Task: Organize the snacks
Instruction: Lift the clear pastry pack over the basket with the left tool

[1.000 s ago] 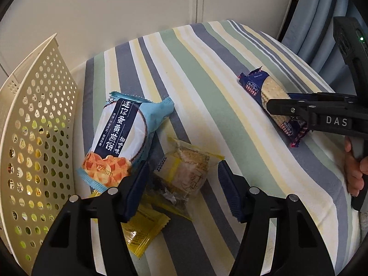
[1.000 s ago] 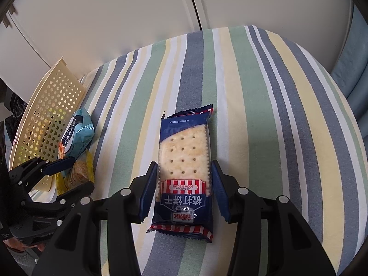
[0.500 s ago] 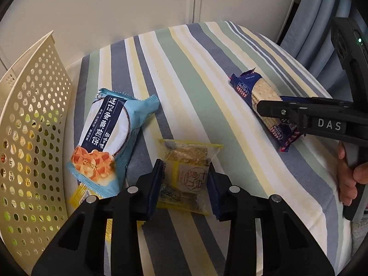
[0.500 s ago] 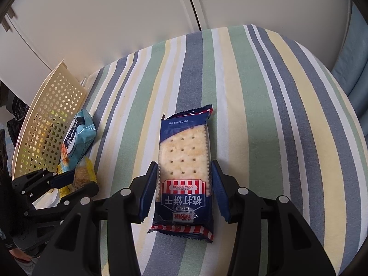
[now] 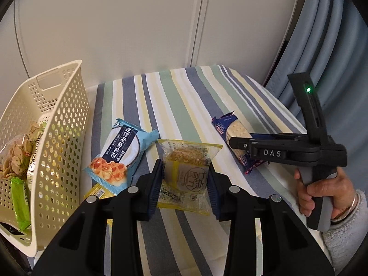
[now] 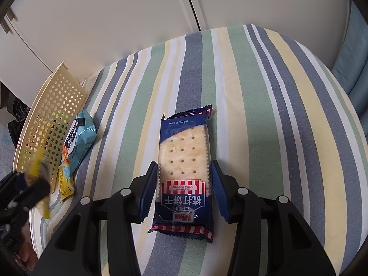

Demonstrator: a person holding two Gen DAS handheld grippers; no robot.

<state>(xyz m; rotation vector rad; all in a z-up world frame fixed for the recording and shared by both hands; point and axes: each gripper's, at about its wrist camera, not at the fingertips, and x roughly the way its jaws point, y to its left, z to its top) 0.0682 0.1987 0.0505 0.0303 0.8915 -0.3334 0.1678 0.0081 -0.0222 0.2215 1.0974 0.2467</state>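
Observation:
My left gripper (image 5: 184,184) is shut on a yellow-edged clear pastry packet (image 5: 186,170) and holds it above the striped cloth (image 5: 184,96). A cream perforated basket (image 5: 66,119) stands at the left with several snacks inside. In the right wrist view my right gripper (image 6: 185,184) is shut on a blue soda cracker pack (image 6: 184,151) that lies flat on the striped cloth (image 6: 264,115), a finger against each long side. The left gripper (image 6: 27,186) shows blurred at that view's left edge, beside the basket (image 6: 50,119).
A light-blue waffle snack bag (image 5: 124,147) lies beside the basket, with a small yellow packet (image 5: 99,192) under its near end. A hand (image 5: 322,191) holds the right gripper's handle. White cabinet doors stand behind; a blue cushion (image 5: 326,46) is at the right.
My left gripper closed on the pastry packet and lifted it off the cloth, so the inside of the basket now shows. The right gripper and cracker pack have not moved.

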